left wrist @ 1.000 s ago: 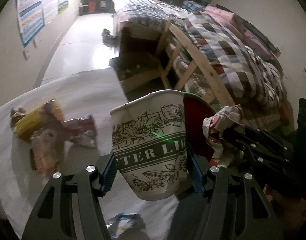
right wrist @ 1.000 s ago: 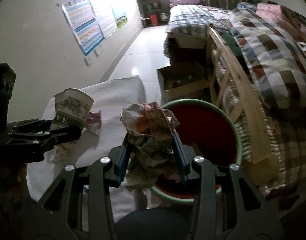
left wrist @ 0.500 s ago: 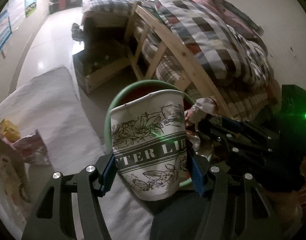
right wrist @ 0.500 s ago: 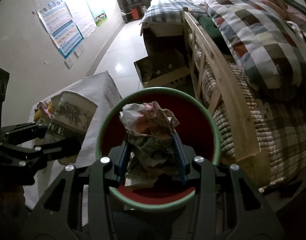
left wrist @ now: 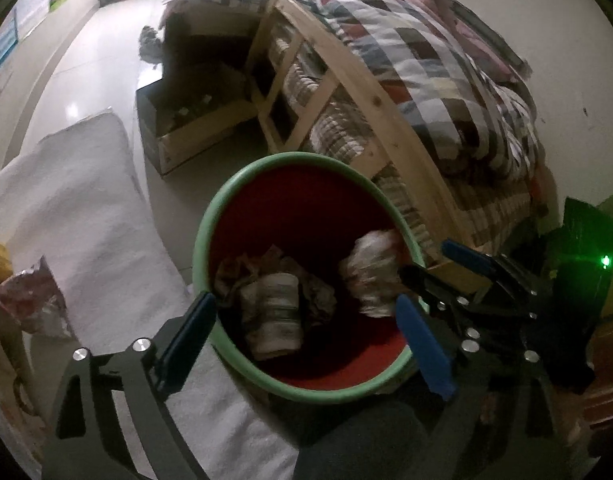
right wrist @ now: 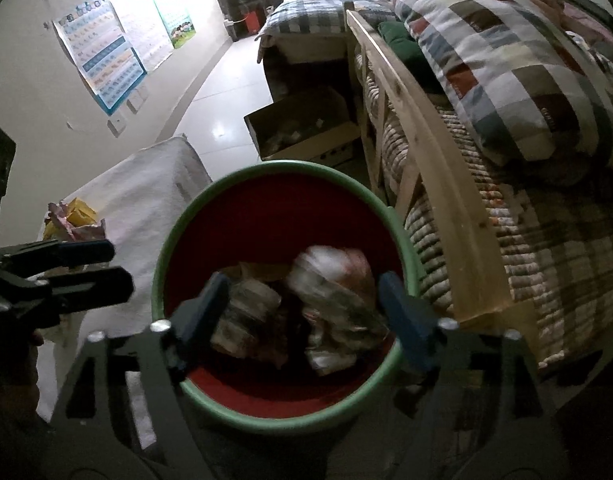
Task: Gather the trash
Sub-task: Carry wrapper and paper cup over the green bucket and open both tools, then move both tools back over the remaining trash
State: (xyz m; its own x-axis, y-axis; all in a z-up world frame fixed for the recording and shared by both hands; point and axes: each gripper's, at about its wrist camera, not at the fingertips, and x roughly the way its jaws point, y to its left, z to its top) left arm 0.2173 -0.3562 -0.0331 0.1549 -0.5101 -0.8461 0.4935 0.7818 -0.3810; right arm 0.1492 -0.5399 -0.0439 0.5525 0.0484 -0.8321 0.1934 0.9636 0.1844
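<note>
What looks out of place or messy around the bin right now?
Nothing has spilled at the bin: the paper cup and crumpled paper wad are inside it. The mess is loose snack wrappers lying on the white cloth, not collected.

Cup (left wrist: 272, 314) and paper wad (left wrist: 370, 276) lie inside bin (left wrist: 204, 236), beside bed (right wrist: 506, 128).

both the left claw (left wrist: 306, 324) and right claw (right wrist: 302, 304) are black-framed with blue pads and silver screws.
</note>
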